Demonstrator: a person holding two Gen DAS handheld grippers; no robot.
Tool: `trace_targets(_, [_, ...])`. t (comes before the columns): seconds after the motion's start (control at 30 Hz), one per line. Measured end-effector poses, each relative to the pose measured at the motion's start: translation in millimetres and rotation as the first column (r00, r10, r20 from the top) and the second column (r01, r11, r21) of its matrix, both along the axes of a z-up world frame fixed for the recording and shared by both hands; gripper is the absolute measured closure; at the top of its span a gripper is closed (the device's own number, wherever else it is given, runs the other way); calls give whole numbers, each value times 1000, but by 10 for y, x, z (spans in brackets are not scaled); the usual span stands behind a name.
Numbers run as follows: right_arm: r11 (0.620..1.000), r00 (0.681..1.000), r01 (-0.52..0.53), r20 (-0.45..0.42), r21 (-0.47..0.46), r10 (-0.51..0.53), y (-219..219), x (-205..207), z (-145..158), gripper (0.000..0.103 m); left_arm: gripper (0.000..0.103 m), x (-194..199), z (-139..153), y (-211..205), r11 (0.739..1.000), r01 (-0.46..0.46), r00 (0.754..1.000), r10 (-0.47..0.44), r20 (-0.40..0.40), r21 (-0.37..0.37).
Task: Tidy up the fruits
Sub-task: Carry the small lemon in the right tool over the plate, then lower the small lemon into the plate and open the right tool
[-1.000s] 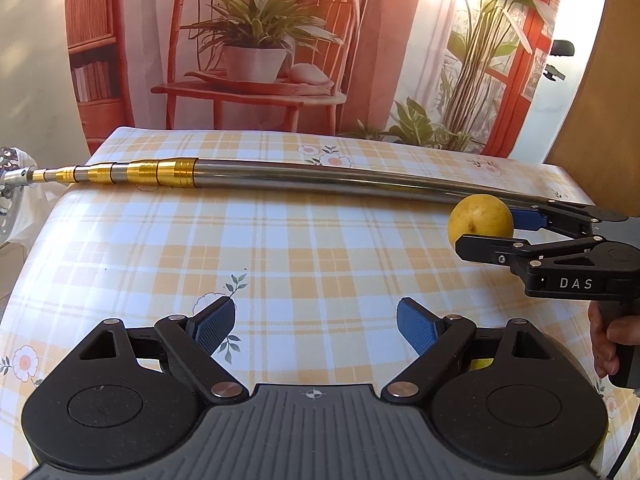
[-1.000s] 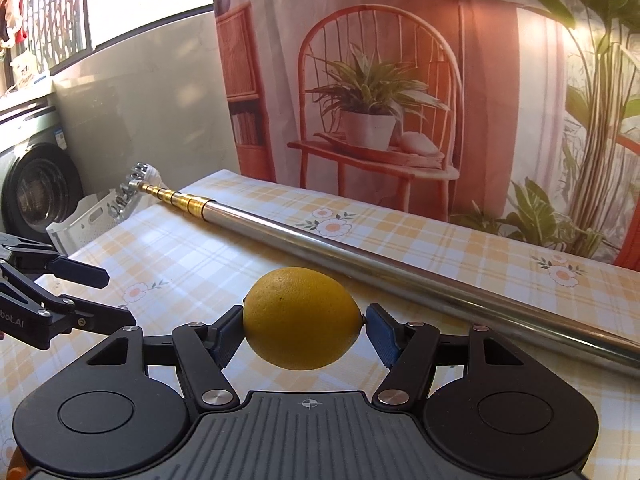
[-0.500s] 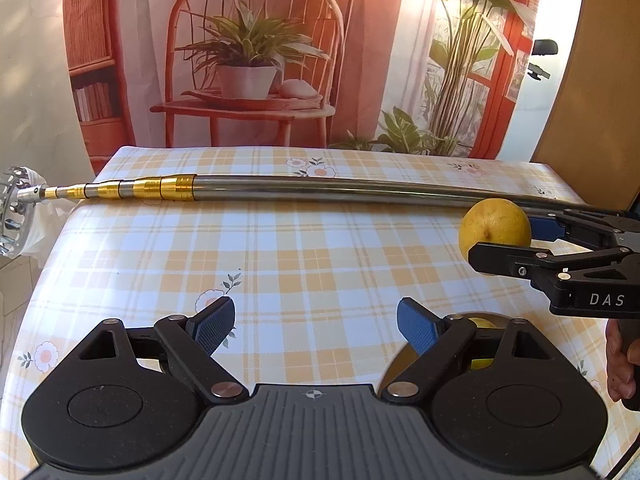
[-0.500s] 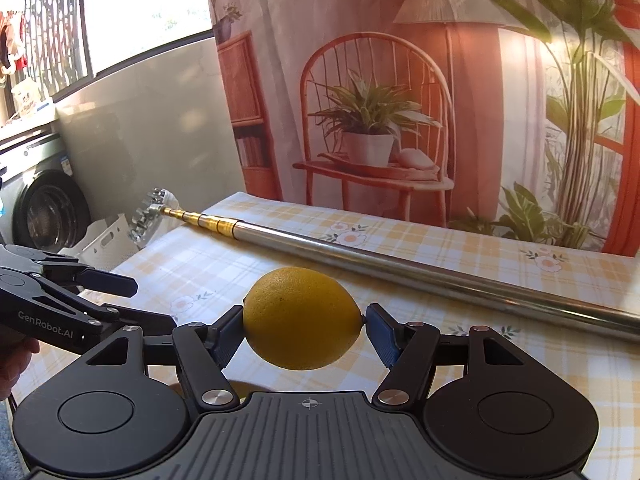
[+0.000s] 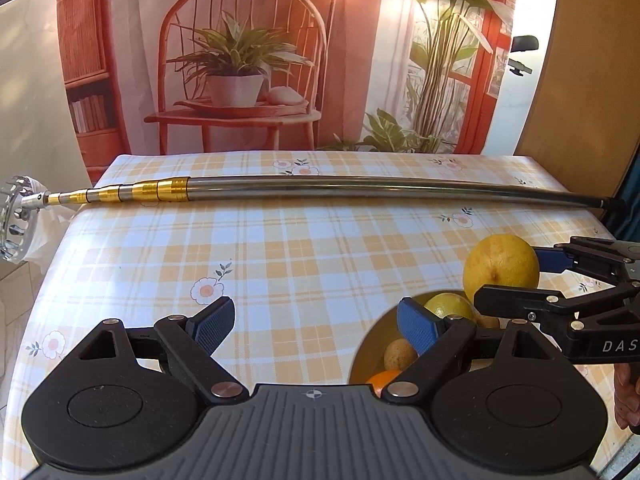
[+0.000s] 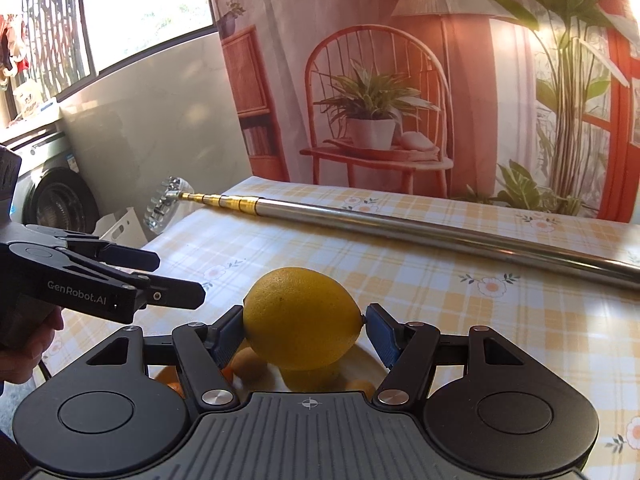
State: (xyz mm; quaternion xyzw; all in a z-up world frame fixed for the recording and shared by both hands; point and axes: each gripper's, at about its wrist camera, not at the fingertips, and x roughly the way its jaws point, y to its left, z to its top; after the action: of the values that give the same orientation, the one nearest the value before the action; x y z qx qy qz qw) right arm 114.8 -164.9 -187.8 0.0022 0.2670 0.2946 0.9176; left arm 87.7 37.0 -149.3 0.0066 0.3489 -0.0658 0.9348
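My right gripper (image 6: pixel 303 326) is shut on a yellow lemon (image 6: pixel 302 316), held just above a yellow bowl (image 6: pixel 370 360). The left wrist view shows the same lemon (image 5: pixel 500 266) between the right gripper (image 5: pixel 516 278) fingers, over the bowl (image 5: pixel 370 344) at the lower right. Inside the bowl lie another lemon (image 5: pixel 448 306), a small brown fruit (image 5: pixel 400 354) and an orange (image 5: pixel 382 378). My left gripper (image 5: pixel 316 326) is open with nothing between its fingers, just left of the bowl; the left gripper (image 6: pixel 168 280) also shows from the side in the right wrist view.
A long steel telescopic pole (image 5: pixel 360 192) with gold sections lies across the far side of the table, its head (image 5: pixel 18 216) overhanging the left edge. A checked yellow tablecloth (image 5: pixel 240 256) covers the table. A printed backdrop stands behind. A washing machine (image 6: pixel 60 204) stands at the left.
Both grippers have drawn back and risen, bringing the bowl of fruit into view below. The right gripper, still holding the lemon, now hangs over the bowl. The left gripper stays open.
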Motion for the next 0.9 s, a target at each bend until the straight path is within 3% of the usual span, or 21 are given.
trace_targets(0.47, [998,996,-55,-72,-29,53,154,-280,-184,41,13,-194,13,-19,1000,-4,1000,4,10,5])
trace_targets(0.9, [993,990,-68,-130,-95,56,319,-226,-280,41,13,-295,14,51,999,-30,1000,30,7,-17])
